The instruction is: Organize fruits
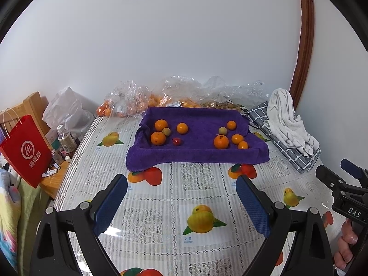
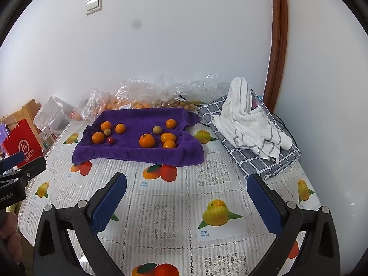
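A purple towel (image 1: 197, 154) (image 2: 138, 154) lies on the table with fruit in two loose groups. On its left are oranges (image 1: 158, 138) (image 2: 98, 137), a greenish fruit (image 1: 166, 131) and a small red fruit (image 1: 176, 141) (image 2: 110, 140). On its right are more oranges (image 1: 221, 142) (image 2: 146, 141) and a second greenish fruit (image 1: 222, 130) (image 2: 157, 129). My left gripper (image 1: 181, 184) is open and empty over the tablecloth, short of the towel. My right gripper (image 2: 186, 184) is likewise open and empty, near the towel's front edge.
Clear plastic bags of fruit (image 1: 138, 101) (image 2: 135, 96) line the wall behind the towel. A white striped towel (image 1: 289, 124) (image 2: 248, 124) rests on a folded grey checked cloth (image 2: 253, 161) at the right. A red paper bag (image 1: 25, 151) and bottles (image 1: 65, 139) stand off the left edge.
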A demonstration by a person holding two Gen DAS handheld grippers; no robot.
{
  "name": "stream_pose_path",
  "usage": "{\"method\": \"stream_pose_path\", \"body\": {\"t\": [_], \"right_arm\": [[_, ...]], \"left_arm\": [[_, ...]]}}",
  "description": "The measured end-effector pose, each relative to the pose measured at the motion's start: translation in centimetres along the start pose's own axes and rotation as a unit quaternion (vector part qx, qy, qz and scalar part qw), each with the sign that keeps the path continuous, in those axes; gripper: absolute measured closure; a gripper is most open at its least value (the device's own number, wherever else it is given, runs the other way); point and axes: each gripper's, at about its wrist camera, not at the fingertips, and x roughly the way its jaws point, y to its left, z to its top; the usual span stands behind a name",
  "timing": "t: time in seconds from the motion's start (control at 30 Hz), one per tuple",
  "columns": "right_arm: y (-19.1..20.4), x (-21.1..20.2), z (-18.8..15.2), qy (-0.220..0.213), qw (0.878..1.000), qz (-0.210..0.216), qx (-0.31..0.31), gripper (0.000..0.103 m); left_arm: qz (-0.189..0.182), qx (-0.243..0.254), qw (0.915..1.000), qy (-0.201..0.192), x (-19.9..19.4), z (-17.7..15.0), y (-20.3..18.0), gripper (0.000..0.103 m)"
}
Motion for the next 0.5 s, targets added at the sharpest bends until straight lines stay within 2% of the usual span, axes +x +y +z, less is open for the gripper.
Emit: {"method": "stream_pose_path", "body": {"t": [0.5], "right_arm": [[0.31, 0.3, -0.26, 0.002, 1.0, 0.0, 0.001, 0.001]], "left_arm": [[0.002, 0.002, 1.0, 0.003, -0.06, -0.07, -0.11, 0.007]]}}
